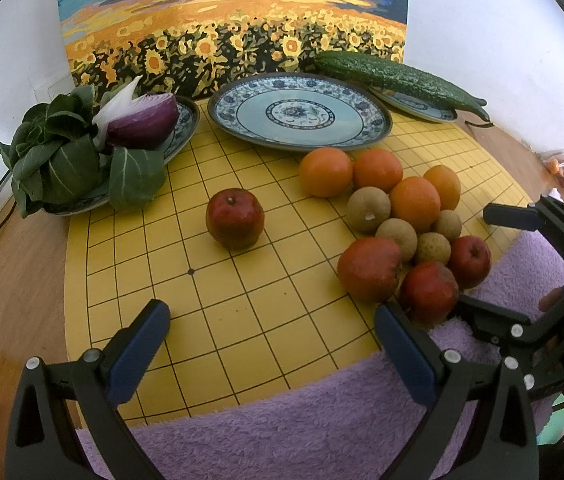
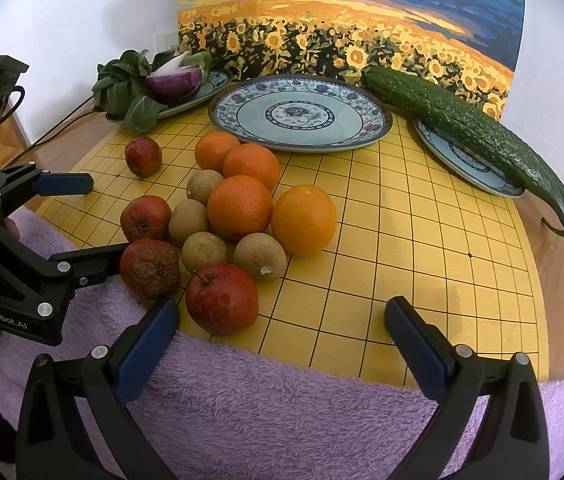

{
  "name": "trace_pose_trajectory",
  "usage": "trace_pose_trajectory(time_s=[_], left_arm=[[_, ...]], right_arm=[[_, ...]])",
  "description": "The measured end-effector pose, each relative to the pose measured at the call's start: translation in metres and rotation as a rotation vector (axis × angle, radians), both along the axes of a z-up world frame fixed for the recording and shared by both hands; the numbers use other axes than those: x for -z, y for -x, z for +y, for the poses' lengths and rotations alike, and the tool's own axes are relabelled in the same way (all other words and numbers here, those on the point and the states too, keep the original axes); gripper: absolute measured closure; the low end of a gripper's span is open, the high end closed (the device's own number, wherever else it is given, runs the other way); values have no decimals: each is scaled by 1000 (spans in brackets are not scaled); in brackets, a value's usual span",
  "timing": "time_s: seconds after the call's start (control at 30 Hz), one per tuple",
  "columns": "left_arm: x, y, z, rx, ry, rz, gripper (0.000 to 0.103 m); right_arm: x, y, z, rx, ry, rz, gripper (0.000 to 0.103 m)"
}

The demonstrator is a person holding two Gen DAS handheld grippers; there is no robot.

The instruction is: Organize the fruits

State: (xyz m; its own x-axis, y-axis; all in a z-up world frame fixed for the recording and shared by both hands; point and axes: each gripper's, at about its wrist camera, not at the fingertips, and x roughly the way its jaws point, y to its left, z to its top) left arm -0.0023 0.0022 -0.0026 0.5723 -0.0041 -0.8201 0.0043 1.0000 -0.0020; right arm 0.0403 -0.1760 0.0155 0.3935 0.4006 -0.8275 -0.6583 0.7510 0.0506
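Observation:
A pile of several oranges (image 2: pixel 239 208), brown round fruits (image 2: pixel 259 256) and red apples (image 2: pixel 221 298) lies on the yellow grid board (image 2: pixel 422 240). One red apple (image 1: pixel 235 218) sits alone to the left of the pile. Behind them stands an empty blue patterned plate (image 1: pixel 300 112). My left gripper (image 1: pixel 271 312) is open over the board's near edge, its right finger beside a wrinkled apple (image 1: pixel 430 292). My right gripper (image 2: pixel 279 308) is open too, with the nearest red apple just beyond its left fingertip. Neither gripper holds anything.
A plate at the back left (image 1: pixel 185 120) carries leafy greens (image 1: pixel 61 152) and half a red onion (image 1: pixel 145 120). A cucumber (image 2: pixel 462 124) lies across a plate at the back right. A purple towel (image 2: pixel 282 400) covers the near edge. A sunflower painting (image 1: pixel 233 20) leans on the wall.

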Motion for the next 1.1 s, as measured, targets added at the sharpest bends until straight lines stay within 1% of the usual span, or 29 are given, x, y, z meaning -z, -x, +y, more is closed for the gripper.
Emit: trace_pose_trajectory(time_s=[0.43, 0.5, 0.53, 0.57, 0.63, 0.7, 0.77, 0.83, 0.9, 0.93, 0.97, 1.03, 1.07, 1.1], left_arm=[[1, 1, 1, 0, 0, 1, 0], [0, 0, 0, 5, -2, 4, 0], [-2, -3, -3, 12, -1, 8, 0], [-2, -2, -3, 21, -2, 9, 0], [-3, 2, -4, 43, -4, 11, 0], [-5, 6, -6, 50, -3, 23, 0], [-8, 11, -6, 50, 16, 26, 0], [-18, 21, -5, 54, 55, 4, 0], [-27, 28, -6, 69, 88, -9, 0], [-32, 32, -8, 80, 103, -17, 0], [-38, 38, -10, 91, 120, -35, 0], [-49, 49, -15, 102, 141, -78, 0], [-52, 52, -18, 105, 141, -89, 0], [-56, 55, -23, 114, 139, -107, 0]], right_arm=[[1, -2, 2, 5, 4, -4, 0], [0, 0, 0, 7, 4, -2, 3], [-2, 2, -1, -5, -1, -1, 7], [-1, 1, 1, -19, -5, 2, 9], [-3, 5, 1, -43, -10, 8, 11], [-4, 7, -1, -32, -16, 10, 13], [-7, 9, -6, -13, -35, 15, 15], [-15, 11, -14, 9, -69, 25, 16], [-23, 14, -20, 18, -88, 25, 21], [-26, 15, -23, 14, -98, 27, 26], [-28, 16, -24, 9, -111, 32, 28], [-31, 14, -25, -2, -144, 52, 32], [-32, 13, -25, -14, -169, 65, 34], [-32, 11, -25, -30, -198, 78, 35]])
